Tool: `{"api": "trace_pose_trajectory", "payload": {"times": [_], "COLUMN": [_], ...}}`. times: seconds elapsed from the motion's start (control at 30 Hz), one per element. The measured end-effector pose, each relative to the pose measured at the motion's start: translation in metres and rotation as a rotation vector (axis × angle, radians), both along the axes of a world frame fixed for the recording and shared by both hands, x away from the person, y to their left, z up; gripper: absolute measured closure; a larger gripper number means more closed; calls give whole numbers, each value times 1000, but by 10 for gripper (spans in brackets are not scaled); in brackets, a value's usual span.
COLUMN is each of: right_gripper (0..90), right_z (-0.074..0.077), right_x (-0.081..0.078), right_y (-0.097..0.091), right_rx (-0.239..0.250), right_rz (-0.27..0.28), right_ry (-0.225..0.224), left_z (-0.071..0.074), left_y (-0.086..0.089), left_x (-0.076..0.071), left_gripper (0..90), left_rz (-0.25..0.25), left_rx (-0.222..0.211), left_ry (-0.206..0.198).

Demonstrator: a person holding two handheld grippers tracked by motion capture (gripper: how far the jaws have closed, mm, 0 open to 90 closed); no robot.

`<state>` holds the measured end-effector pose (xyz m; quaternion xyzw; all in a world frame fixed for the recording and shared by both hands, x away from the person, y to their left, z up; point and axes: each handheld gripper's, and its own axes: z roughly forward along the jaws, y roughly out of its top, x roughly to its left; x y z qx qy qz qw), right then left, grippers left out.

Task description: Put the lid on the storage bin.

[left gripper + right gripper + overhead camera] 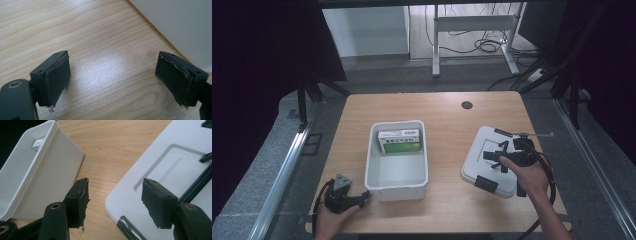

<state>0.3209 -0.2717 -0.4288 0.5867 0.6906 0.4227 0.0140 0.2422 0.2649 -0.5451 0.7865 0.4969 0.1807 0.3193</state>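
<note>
A light wooden table (442, 107) stands on grey floor, dark curtains at both sides. At its near left edge the left gripper (362, 199) rests with jaws wide apart, empty, just beside a white bin (374, 150) holding a green box (400, 141). Further right, the right gripper (498, 155), jaws spread and empty, hovers over a white lid (477, 150).

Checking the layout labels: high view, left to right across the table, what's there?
Left gripper → white bin holding a green and white box → white lid → right gripper over the lid.
</note>
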Motion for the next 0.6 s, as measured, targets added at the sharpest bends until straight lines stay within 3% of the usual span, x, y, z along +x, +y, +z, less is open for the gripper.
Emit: {"api": "trace_pose_trajectory", "payload": {"times": [0.6], "right_gripper": [387], "right_z": [7], "right_x": [28], "right_y": [-10], "right_rx": [-59], "right_rz": [-74], "right_ry": [49], "left_z": [0], "left_y": [0], "left_x": [0], "left_gripper": [125], "left_rz": [-1], "left_rx": [0], "left_ry": [0]}}
